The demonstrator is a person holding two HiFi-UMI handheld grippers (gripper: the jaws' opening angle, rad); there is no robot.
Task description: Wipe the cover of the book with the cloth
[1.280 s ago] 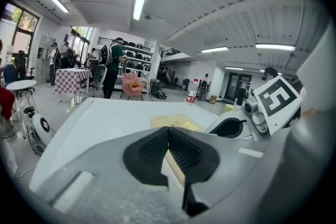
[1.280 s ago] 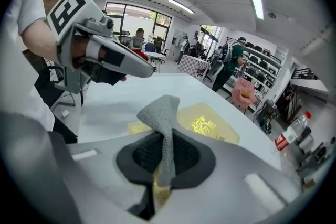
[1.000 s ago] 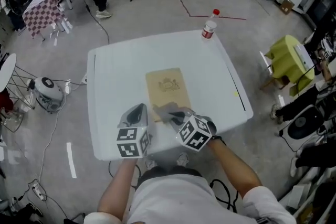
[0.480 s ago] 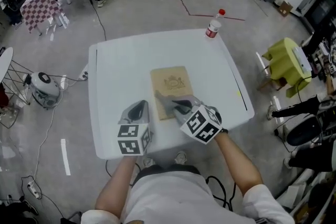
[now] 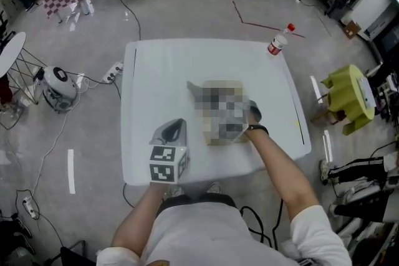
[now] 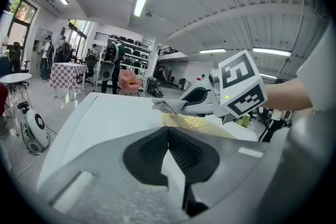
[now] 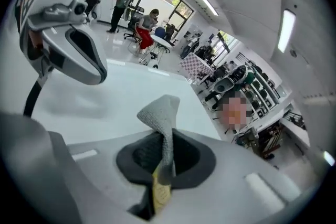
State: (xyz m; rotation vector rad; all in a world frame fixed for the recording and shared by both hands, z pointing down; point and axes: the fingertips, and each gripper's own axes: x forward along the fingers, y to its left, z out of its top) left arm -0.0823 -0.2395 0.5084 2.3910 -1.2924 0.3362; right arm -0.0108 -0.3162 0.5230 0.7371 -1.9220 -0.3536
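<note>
A tan book (image 5: 219, 136) with a gold emblem lies on the white table (image 5: 156, 84); a mosaic patch covers most of it in the head view. It also shows in the left gripper view as the book (image 6: 198, 123). My right gripper (image 7: 163, 150) is shut on a grey cloth (image 7: 161, 113). That cloth (image 5: 197, 90) pokes out past the book's far left corner. From the left gripper view, the right gripper (image 6: 184, 106) holds the cloth (image 6: 167, 106) just above the cover. My left gripper (image 5: 176, 126) hovers near the table's front, left of the book, jaws together and empty (image 6: 169, 134).
A plastic bottle with a red cap (image 5: 278, 42) stands at the table's far right corner. A yellow stool (image 5: 348, 95) is off to the right and a round white device (image 5: 57, 85) with cables sits on the floor at left. People stand far behind.
My right gripper has carried the cloth away from me, from the book's near edge across the cover to its far left corner. The left gripper has stayed in place.
</note>
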